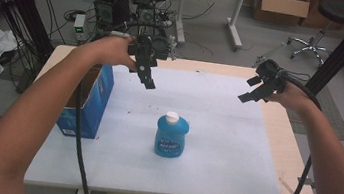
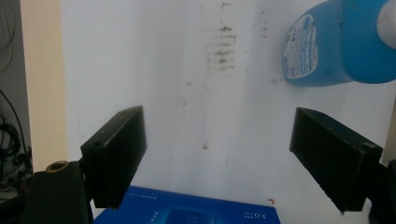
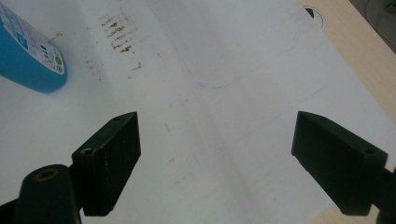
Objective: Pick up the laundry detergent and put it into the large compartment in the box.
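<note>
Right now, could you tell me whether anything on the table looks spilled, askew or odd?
Nothing spilled: the blue bottle stands upright, capped. The white sheet carries rows of brown smudges near the bottle, the one blemish.

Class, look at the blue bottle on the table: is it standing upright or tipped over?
Upright. The blue bottle stands on its base on the white sheet, white cap on top.

Bottle [image 1: 172,136] mid-table, box [image 1: 89,102] at its left.

Beyond your table [image 1: 296,169] — grey floor [image 1: 218,37], a stool [image 1: 324,18], cardboard boxes [image 1: 280,5] — cables trail everywhere.
</note>
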A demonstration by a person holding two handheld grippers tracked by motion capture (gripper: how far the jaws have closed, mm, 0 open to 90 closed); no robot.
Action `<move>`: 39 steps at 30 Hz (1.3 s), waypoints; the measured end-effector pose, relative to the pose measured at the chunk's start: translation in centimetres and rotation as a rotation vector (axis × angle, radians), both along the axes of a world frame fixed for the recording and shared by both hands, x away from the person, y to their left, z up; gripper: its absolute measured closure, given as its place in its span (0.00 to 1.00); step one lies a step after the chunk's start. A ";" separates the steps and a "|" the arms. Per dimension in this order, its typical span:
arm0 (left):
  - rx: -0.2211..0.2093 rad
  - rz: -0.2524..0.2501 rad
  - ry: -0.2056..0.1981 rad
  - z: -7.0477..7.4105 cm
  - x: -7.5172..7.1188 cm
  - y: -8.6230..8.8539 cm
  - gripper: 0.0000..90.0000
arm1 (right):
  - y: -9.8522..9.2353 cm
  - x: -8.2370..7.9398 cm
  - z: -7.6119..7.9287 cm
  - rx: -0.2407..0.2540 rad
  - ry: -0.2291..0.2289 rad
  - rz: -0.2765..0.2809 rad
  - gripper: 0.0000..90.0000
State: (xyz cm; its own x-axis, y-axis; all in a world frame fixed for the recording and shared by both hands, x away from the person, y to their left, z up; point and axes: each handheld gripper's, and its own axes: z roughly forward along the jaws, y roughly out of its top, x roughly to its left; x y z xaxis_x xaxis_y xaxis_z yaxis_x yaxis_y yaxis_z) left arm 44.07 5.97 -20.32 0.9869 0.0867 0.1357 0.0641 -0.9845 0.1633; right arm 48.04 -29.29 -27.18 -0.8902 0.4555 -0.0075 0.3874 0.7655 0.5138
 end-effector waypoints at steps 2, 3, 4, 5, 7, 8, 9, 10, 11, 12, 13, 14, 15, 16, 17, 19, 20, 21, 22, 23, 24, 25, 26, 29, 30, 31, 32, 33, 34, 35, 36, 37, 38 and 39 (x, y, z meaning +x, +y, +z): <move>0.001 -0.016 -0.001 0.1 -0.4 -0.3 0.22 | 0.1 0.0 0.0 0.001 -0.001 0.002 0.17; 0.003 -0.028 -0.005 0.2 -0.7 -0.4 0.22 | 0.1 0.0 -0.1 0.002 0.001 0.003 0.17; 0.001 -0.040 -0.006 0.2 -0.8 -0.6 0.22 | 0.2 0.0 -0.1 0.001 0.001 0.004 0.17; 0.001 -0.050 -0.005 0.2 -1.0 -0.6 0.22 | 0.2 0.0 -0.1 0.001 0.002 0.006 0.17; -0.002 -0.057 -0.006 0.3 -1.2 -0.8 0.22 | 0.3 -0.1 -0.2 0.004 0.003 0.009 0.17; -0.007 -0.066 -0.006 0.3 -1.3 -0.9 0.22 | 0.3 -0.1 -0.2 0.004 0.004 0.008 0.17; -0.005 -0.074 -0.004 0.4 -1.5 -1.0 0.22 | 0.3 -0.1 -0.2 0.007 0.003 0.011 0.17; -0.007 -0.083 -0.003 0.5 -1.7 -1.0 0.22 | 0.3 -0.2 -0.2 0.008 0.004 0.011 0.17; -0.010 -0.092 -0.002 0.6 -1.9 -1.1 0.22 | 0.3 -0.2 -0.3 0.007 0.004 0.011 0.17; -0.017 -0.096 -0.003 0.7 -2.1 -1.2 0.22 | 0.3 -0.2 -0.3 0.004 0.004 0.011 0.17; -0.026 -0.104 -0.005 0.9 -2.2 -1.2 0.22 | 0.3 -0.2 -0.2 0.005 0.005 0.010 0.17; -0.035 -0.107 -0.005 1.0 -2.4 -1.3 0.22 | 0.3 -0.2 -0.2 0.005 0.004 0.009 0.17; -0.040 -0.114 -0.006 1.1 -2.6 -1.4 0.22 | 0.3 -0.2 -0.2 0.007 0.004 0.010 0.17; -0.038 -0.122 -0.005 1.2 -2.8 -1.5 0.22 | 0.3 -0.3 -0.2 0.007 0.005 0.012 0.17; -0.035 -0.132 -0.003 1.2 -3.1 -1.7 0.22 | 0.3 -0.3 -0.2 0.006 0.004 0.014 0.17; -0.027 -0.151 0.000 1.1 -3.5 -2.0 0.22 | 0.4 -0.3 -0.2 0.004 0.005 0.018 0.17; -0.022 -0.153 0.002 1.1 -3.8 -2.1 0.22 | 0.4 -0.3 -0.2 0.003 0.005 0.018 0.17; -0.022 -0.156 0.002 1.1 -3.9 -2.2 0.22 | 0.4 -0.4 -0.3 0.004 0.007 0.015 0.17; -0.028 -0.163 0.004 1.2 -4.2 -2.4 0.22 | 0.4 -0.4 -0.3 0.003 0.007 0.015 0.17; -0.035 -0.167 0.006 1.2 -4.3 -2.5 0.22 | 0.4 -0.4 -0.3 0.002 0.004 0.020 0.17; -0.033 -0.170 0.008 1.3 -4.5 -2.6 0.22 | 0.5 -0.4 -0.3 0.000 0.004 0.020 0.17; -0.033 -0.170 0.013 1.3 -4.7 -2.7 0.22 | 0.5 -0.4 -0.3 -0.003 0.006 0.021 0.17; -0.029 -0.174 0.015 1.2 -4.8 -2.8 0.22 | 0.5 -0.4 -0.3 -0.004 0.007 0.023 0.17; -0.016 -0.177 0.033 1.1 -5.3 -3.2 0.22 | 0.5 -0.4 -0.3 -0.002 0.004 0.022 0.17; -0.013 -0.174 0.036 1.0 -5.4 -3.3 0.22 | 0.5 -0.4 -0.3 -0.001 0.003 0.024 0.17; -0.006 -0.163 0.041 1.0 -5.6 -3.4 0.22 | 0.5 -0.4 -0.3 -0.001 0.002 0.024 0.17; -0.001 -0.165 0.036 1.0 -5.6 -3.5 0.22 | 0.5 -0.4 -0.3 -0.001 0.001 0.024 0.17; -0.001 -0.161 0.036 1.0 -5.8 -3.6 0.22 | 0.5 -0.4 -0.3 -0.001 0.001 0.023 0.17; 0.000 -0.160 0.038 1.0 -5.9 -3.7 0.22 | 0.5 -0.5 -0.3 -0.002 0.001 0.023 0.17; -0.001 -0.167 0.034 1.0 -6.0 -3.8 0.22 | 0.5 -0.5 -0.3 -0.003 0.001 0.024 0.17; -0.005 -0.167 0.032 0.9 -6.2 -3.9 0.22 | 0.6 -0.5 -0.3 -0.003 0.001 0.024 0.17; -0.002 -0.167 0.035 0.8 -6.4 -4.1 0.22 | 0.6 -0.5 -0.3 -0.003 0.001 0.023 0.17; 0.001 -0.172 0.036 0.7 -6.5 -4.2 0.22 | 0.6 -0.5 -0.3 -0.003 -0.001 0.025 0.17; 0.007 -0.174 0.036 0.7 -6.7 -4.4 0.22 | 0.7 -0.5 -0.3 -0.004 0.000 0.027 0.17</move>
State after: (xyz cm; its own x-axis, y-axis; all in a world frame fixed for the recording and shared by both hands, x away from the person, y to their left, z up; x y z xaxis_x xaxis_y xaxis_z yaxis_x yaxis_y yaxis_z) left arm 37.40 1.61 -19.66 0.9912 -0.0869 0.1001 -0.1019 -0.9824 0.1567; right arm 47.55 -28.62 -27.48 -0.9021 0.4314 -0.0093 0.3666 0.7777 0.5107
